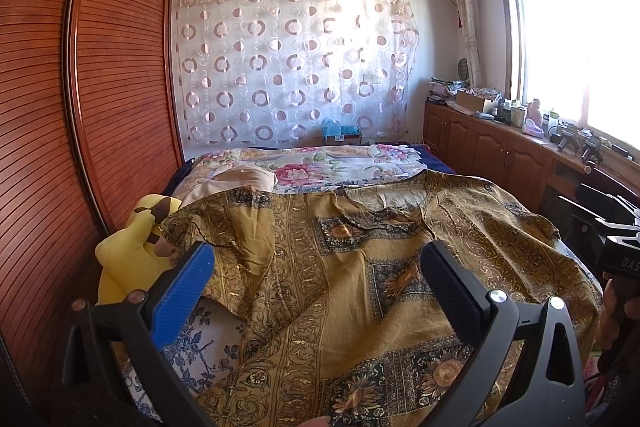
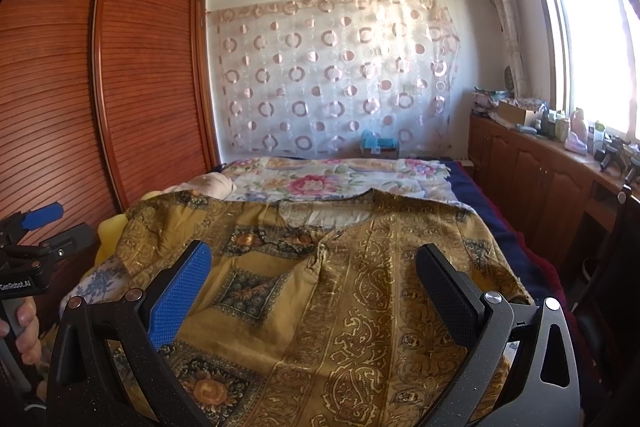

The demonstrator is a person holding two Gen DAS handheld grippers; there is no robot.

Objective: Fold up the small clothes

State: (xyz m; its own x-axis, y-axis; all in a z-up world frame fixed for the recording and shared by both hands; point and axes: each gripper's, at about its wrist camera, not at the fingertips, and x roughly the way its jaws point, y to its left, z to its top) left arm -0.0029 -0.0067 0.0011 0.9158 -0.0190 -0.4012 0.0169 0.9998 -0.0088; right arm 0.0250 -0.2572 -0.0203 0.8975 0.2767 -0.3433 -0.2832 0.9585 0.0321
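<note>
Left wrist view: the left gripper point(image 1: 316, 287) hangs with jaws released above the shirt point(image 1: 360, 267), which lies spread on the bed point(image 1: 192, 351), its cloth rumpled between and beyond the jaws. Right wrist view: the right gripper point(image 2: 314, 287) likewise gapes over the shirt point(image 2: 360, 287), collar ahead.

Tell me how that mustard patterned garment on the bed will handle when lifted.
The mustard garment looks thin and floppy: it lies creased and rumpled on the bed. Probably light, so lifted at one point it would likely sag and bunch.
</note>
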